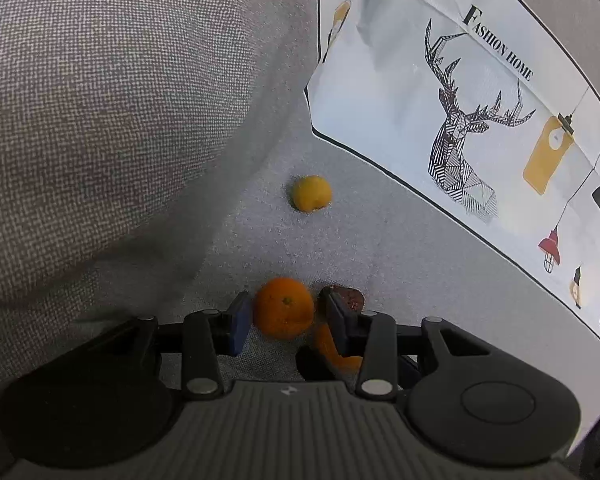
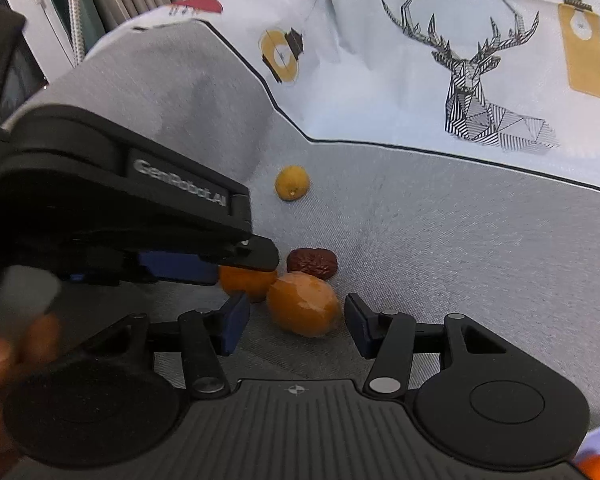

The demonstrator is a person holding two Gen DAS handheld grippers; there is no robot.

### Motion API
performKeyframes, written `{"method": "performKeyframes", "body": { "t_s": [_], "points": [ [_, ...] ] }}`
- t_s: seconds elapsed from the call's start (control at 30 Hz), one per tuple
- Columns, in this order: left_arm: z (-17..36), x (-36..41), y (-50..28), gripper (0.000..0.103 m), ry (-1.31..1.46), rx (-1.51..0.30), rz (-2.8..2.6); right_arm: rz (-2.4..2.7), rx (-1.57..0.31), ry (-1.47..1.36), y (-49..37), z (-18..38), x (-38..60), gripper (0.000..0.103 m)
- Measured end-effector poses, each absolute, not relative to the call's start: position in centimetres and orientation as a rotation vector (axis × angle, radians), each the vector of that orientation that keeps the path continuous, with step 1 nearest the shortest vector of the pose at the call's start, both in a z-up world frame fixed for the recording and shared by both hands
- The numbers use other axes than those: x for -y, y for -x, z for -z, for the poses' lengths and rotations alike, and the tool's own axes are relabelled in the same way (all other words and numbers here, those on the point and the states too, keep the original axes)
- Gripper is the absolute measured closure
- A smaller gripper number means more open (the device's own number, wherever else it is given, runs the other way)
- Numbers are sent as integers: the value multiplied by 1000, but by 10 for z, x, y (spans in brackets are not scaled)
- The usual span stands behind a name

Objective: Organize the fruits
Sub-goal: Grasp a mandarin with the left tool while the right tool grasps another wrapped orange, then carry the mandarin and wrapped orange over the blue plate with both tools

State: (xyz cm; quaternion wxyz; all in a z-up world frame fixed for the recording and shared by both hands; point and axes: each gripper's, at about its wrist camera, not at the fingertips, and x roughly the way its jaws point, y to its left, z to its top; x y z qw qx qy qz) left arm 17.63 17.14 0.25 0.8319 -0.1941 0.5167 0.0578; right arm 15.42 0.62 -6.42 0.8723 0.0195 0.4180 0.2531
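left gripper: points steeply down at the seat, jaws part-open around the orange. Left blue pad sits at its 9 o'clock edge, touching or nearly so; right pad stands off at 3 o'clock with a gap. No clear squeeze.
left gripper, seen from the right wrist: black body enters from 9 o'clock, tip reaching toward centre frame.
right gripper: angled down, jaws part-open, straddling the oval orange fruit. Both pads clear of it, gaps at 9 and 3 o'clock.
hand: blurred fingers at 8 o'clock in the right wrist view, behind the left gripper's body.
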Motion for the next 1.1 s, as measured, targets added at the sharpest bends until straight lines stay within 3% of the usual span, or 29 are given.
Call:
{"method": "performKeyframes", "body": {
  "t_s": [0.07,0.1,0.13,0.67,0.9,0.97,1.1],
  "points": [
    [-2,-171,-176,68,392,-1101,-128,-526,-881,-23,-156,68,-8,51],
    [-2,-171,-178,68,391,-1101,-127,-520,-871,-4,-154,68,-10,61],
    [-2,-171,-177,68,394,-1100,-125,-516,-864,12,-152,67,-10,62],
    [0,-156,-168,67,339,-1166,-91,-386,-974,-26,-139,57,20,63],
    [0,-146,-160,66,262,-1172,-63,-367,-910,-46,-119,17,44,63],
    [2,-139,-158,60,229,-1188,-43,-365,-884,-54,-106,0,56,62],
    [6,-126,-150,64,165,-1204,-27,-359,-808,-39,-72,-37,88,63]
  ]
}}
